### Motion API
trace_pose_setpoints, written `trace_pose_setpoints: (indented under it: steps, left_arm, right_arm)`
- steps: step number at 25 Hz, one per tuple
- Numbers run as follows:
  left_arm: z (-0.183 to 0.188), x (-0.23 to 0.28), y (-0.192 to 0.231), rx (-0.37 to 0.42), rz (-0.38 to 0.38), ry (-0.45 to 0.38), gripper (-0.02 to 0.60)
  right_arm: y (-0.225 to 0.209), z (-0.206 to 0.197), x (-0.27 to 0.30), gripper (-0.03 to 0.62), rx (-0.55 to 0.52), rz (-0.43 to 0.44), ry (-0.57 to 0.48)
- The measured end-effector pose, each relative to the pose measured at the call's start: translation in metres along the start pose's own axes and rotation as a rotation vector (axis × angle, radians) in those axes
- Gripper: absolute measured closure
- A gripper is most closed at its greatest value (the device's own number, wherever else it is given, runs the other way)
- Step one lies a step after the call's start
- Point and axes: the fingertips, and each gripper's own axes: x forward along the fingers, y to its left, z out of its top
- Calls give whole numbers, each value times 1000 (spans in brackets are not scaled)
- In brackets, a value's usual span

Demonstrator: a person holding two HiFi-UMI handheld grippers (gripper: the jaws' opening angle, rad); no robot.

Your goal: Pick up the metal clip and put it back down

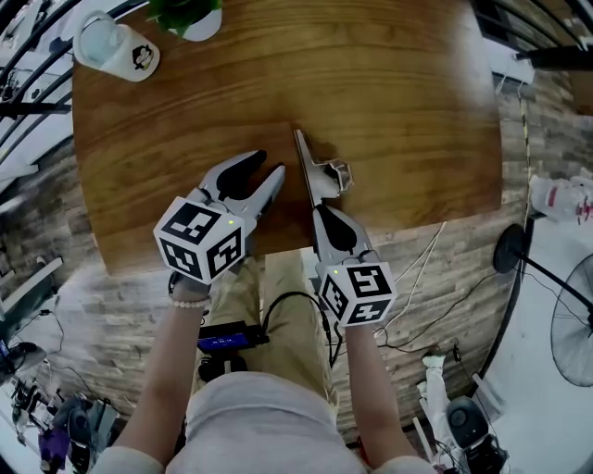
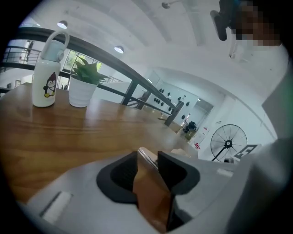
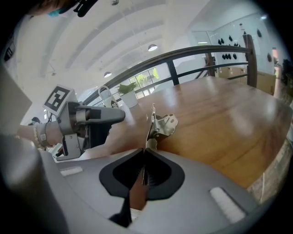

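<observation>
The metal clip [image 1: 321, 173] is a silver spring clip with a long flat arm, held over the wooden table [image 1: 408, 111] near its front edge. My right gripper [image 1: 318, 205] is shut on the clip's near end. In the right gripper view the clip [image 3: 160, 125] stands up just beyond the closed jaws [image 3: 143, 151]; I cannot tell whether it touches the wood. My left gripper [image 1: 260, 173] hovers just left of the clip, open, with nothing held. In the left gripper view its jaws [image 2: 149, 157] are apart, with wood showing through the gap. From the right gripper view the left gripper [image 3: 120, 114] shows beside the clip.
A white bottle with a penguin print [image 1: 116, 46] [image 2: 48, 73] and a potted plant [image 1: 190, 14] [image 2: 84, 84] stand at the table's far left. The table's front edge [image 1: 278, 248] is just under my grippers. Cables and a fan [image 1: 574, 324] lie on the floor to the right.
</observation>
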Motion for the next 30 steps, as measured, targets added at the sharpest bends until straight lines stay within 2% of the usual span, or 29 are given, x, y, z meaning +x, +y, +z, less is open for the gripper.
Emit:
trace_pose_setpoints:
  steps: [5, 9, 14, 22, 30]
  left_arm:
    - [2, 13, 1, -77, -14, -20, 435]
    - [3, 21, 0, -150, -43, -40, 416]
    - [6, 27, -7, -200, -87, -55, 414]
    - [4, 34, -1, -310, -106, -70, 385]
    - [3, 39, 0, -383, -131, -83, 384]
  right_arm:
    - [1, 7, -8, 557, 20, 24, -31]
    - [4, 10, -12, 557, -12, 35, -41]
    - [6, 15, -17, 557, -28, 45, -61]
    - [11, 19, -16, 559, -46, 65, -86]
    - [18, 21, -16, 562, -99, 93, -86]
